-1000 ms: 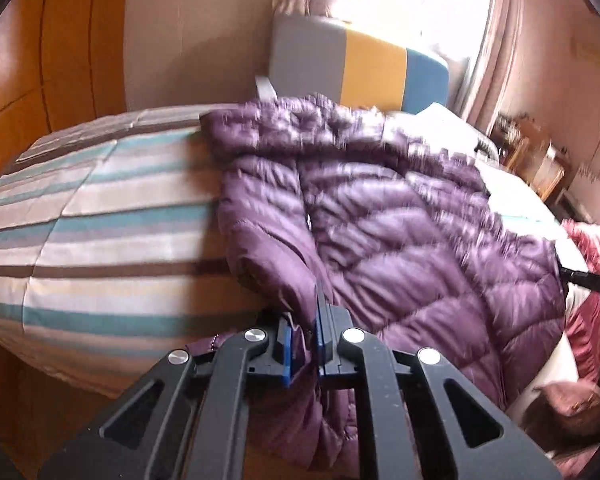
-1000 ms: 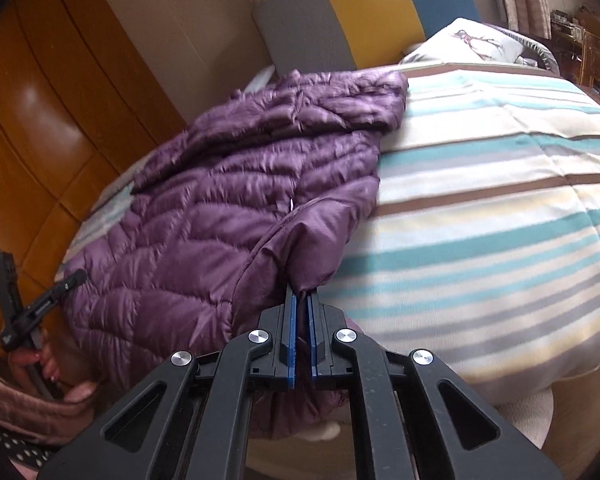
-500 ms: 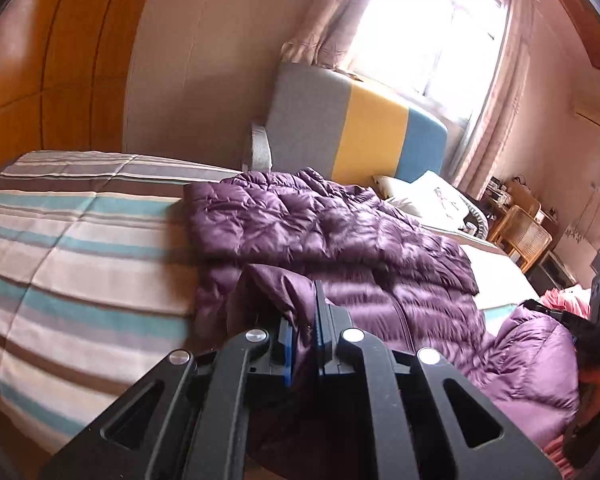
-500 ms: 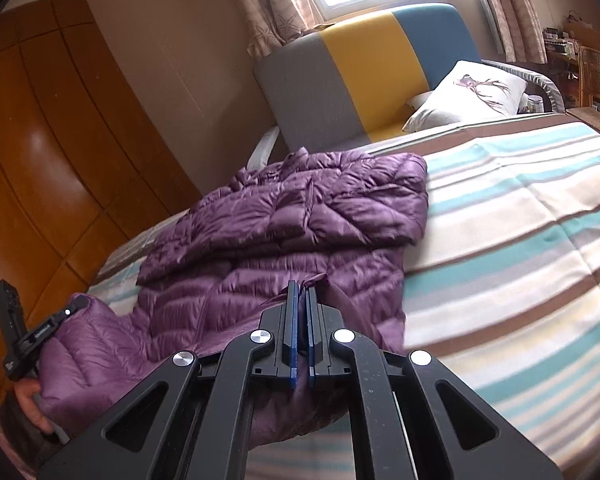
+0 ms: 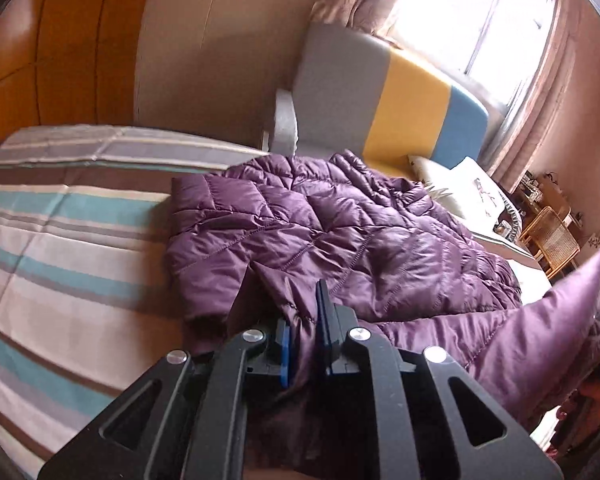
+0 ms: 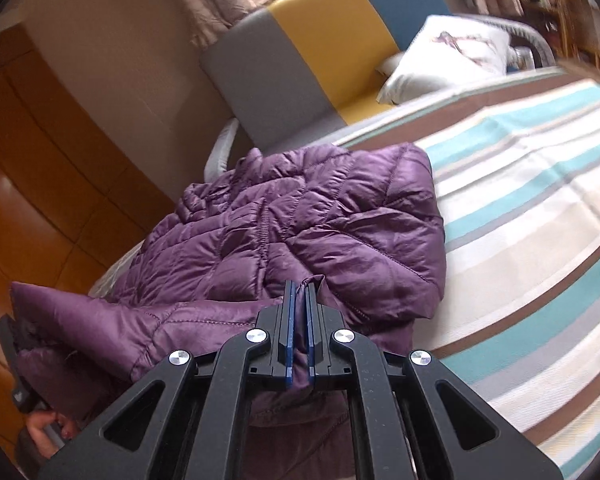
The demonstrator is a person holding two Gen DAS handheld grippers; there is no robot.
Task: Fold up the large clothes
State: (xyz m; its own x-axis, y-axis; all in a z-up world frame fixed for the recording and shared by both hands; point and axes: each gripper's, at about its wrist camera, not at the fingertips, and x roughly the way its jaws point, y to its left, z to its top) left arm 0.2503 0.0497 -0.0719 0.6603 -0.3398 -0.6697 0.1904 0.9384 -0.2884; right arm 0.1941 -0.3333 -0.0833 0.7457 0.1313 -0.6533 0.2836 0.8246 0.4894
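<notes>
Ahead of both claws, on the striped bed (image 5: 72, 264), lies the purple puffer jacket (image 5: 340, 232), its far half flat on the quilt and its near hem lifted toward us.

Left claw (image 5: 303, 320): the jaws have just been opening a little, yet a bunched fold of hem sits between the blue pads (image 5: 285, 350) and looks pinched. We read it as clamped on the jacket, loosening.

Right claw (image 6: 298, 308): jaws nearly together, a thin edge of the same hem squeezed between them.

Between the two claws the hem hangs as a taut raised flap. Each claw shows at the edge of the other's view, well apart.

Step in hand, as we judge it: the bottom-to-top fold, hem carried over the body toward the collar end beyond the claws.

Next move calls for both claws to travel level and together, lay the hem square on the upper part, then let go. Slippery, springy fabric; uneven release could skew the fold.

Beyond the jacket: a grey, yellow and blue headboard (image 6: 320, 40) and a white pillow (image 6: 448, 56).
</notes>
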